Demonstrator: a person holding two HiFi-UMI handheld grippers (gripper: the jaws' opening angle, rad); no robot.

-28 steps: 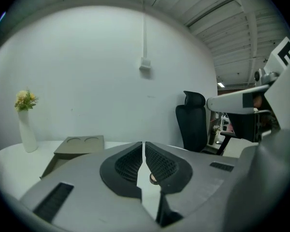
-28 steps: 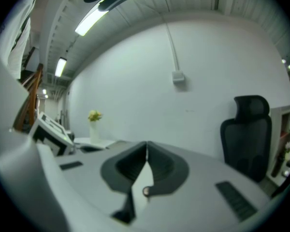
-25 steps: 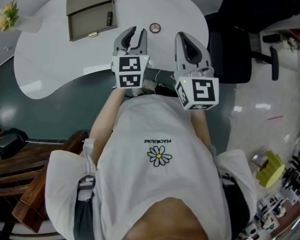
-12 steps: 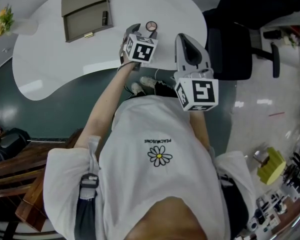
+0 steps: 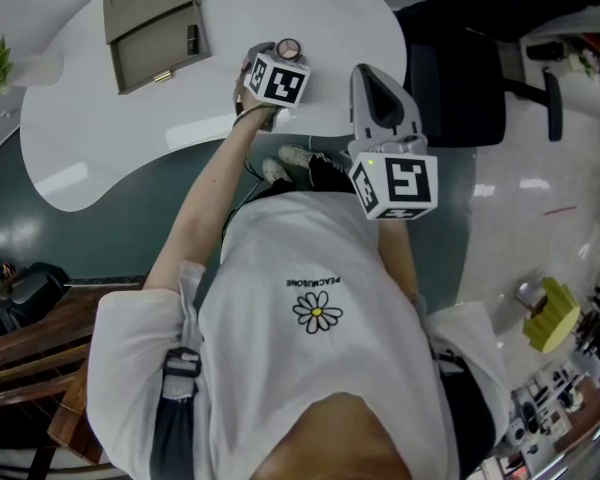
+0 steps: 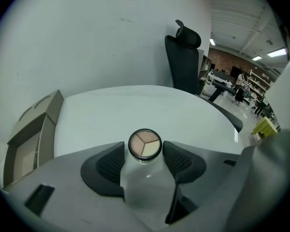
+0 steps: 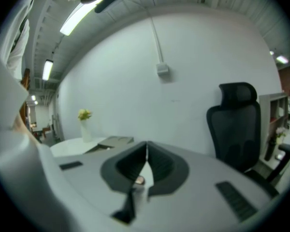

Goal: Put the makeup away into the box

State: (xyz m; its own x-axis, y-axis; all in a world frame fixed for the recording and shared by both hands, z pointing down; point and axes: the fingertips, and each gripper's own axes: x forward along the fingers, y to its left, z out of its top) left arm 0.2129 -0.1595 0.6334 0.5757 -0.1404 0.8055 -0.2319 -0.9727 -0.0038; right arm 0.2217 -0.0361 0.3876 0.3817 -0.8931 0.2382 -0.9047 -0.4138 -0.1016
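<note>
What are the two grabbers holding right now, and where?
Nothing. The left gripper's jaws have just opened, with the compact lying between them on the table, not gripped. The right gripper is shut and empty.

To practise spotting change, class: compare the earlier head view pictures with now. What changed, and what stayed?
The left gripper swung out from the chest and down to the table; its jaws have just been opening, and the round compact now sits between them, ungripped. The right gripper, shut, the compact and the open box stayed put.
</note>
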